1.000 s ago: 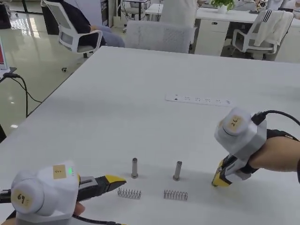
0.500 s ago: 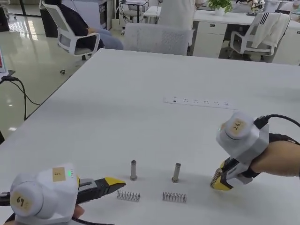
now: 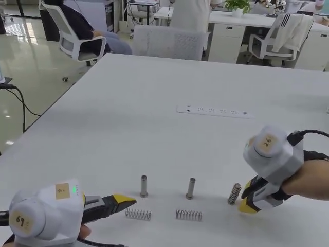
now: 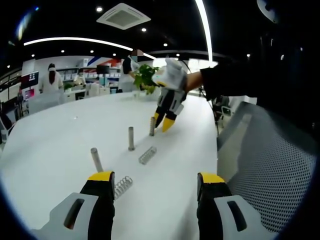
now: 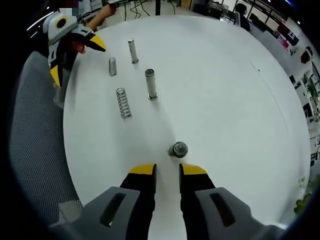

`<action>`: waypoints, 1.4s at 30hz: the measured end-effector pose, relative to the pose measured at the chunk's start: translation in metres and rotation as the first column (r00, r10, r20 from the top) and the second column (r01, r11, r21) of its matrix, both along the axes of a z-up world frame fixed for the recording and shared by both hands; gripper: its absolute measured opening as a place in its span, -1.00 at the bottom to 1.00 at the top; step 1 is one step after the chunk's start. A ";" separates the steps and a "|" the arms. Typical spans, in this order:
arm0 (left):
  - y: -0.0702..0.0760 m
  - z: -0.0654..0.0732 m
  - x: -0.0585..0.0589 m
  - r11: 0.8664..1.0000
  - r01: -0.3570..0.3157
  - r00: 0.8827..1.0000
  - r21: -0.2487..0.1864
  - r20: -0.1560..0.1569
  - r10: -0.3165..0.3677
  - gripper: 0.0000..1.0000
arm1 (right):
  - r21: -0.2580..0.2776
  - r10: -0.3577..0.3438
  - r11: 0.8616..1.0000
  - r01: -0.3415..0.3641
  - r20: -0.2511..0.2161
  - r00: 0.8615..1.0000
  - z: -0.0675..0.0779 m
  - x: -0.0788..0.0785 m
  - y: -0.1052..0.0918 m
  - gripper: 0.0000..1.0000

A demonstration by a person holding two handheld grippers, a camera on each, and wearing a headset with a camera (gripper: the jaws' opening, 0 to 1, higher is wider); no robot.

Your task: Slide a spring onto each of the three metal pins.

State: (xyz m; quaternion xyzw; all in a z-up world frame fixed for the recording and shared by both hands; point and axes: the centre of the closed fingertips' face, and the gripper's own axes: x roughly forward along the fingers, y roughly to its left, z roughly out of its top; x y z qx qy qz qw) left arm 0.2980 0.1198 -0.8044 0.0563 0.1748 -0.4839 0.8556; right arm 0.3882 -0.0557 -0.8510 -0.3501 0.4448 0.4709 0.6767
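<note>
Head view: one of three looks done. The right pin (image 3: 234, 193) wears a spring, coiled around it down to the desk (image 3: 154, 118). The middle pin (image 3: 190, 188) and left pin (image 3: 144, 186), off at its 9 o'clock, stand upright and bare. First loose spring (image 3: 188, 215) lies flat at 6 o'clock of the middle pin, second loose spring (image 3: 138, 214) the same under the left pin, so two are left, I judge. Right tongs (image 5: 167, 171) sit just at 3 o'clock of the right pin, not touching, jaws a narrow gap apart, empty. Left tongs (image 4: 156, 177) are spread wide and empty, at 9 o'clock of the second loose spring. Power strip (image 3: 215, 111) is well off at 12 o'clock, with bare desk between. The desk edge and a mesh chair (image 4: 270, 160) are near at 6 o'clock, so a rolling spring could drop.
</note>
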 end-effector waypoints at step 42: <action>-0.003 0.004 -0.001 1.000 0.006 1.000 0.000 0.011 -0.006 0.24 | 0.057 0.141 0.989 -0.140 -0.011 0.990 0.008 -0.043 0.059 -0.70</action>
